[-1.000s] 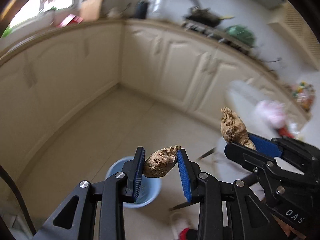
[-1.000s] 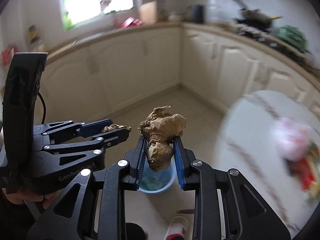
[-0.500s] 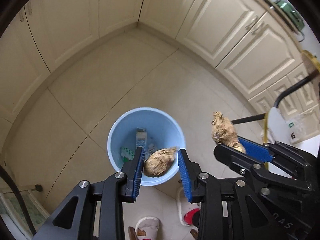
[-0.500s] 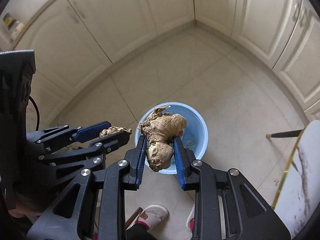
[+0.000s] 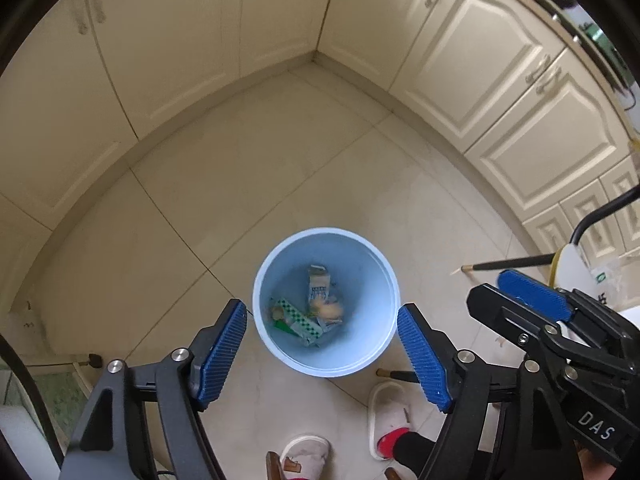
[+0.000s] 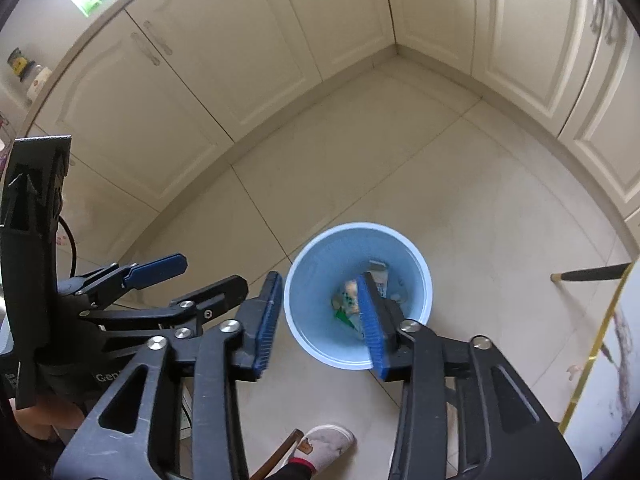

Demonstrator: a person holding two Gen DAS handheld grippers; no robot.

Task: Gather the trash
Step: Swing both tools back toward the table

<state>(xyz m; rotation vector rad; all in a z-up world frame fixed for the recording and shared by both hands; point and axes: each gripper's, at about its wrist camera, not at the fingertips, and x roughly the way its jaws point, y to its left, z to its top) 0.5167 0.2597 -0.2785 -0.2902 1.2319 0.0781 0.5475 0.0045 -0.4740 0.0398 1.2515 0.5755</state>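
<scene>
Both claws just opened above blue bin [image 5: 326,304] on floor: left claw [image 5: 320,354] and right claw [image 6: 320,320] apart, empty. Trash lies at bin bottom. Risk: lowering claws knocks bin rim, tipping bin and spilling trash.

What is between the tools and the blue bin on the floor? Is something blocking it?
Nothing visible blocks it. The left tool and right tool hang open and empty above the blue bin, which has no lid. Both have just been opening. Scraps lie at its bottom.
</scene>
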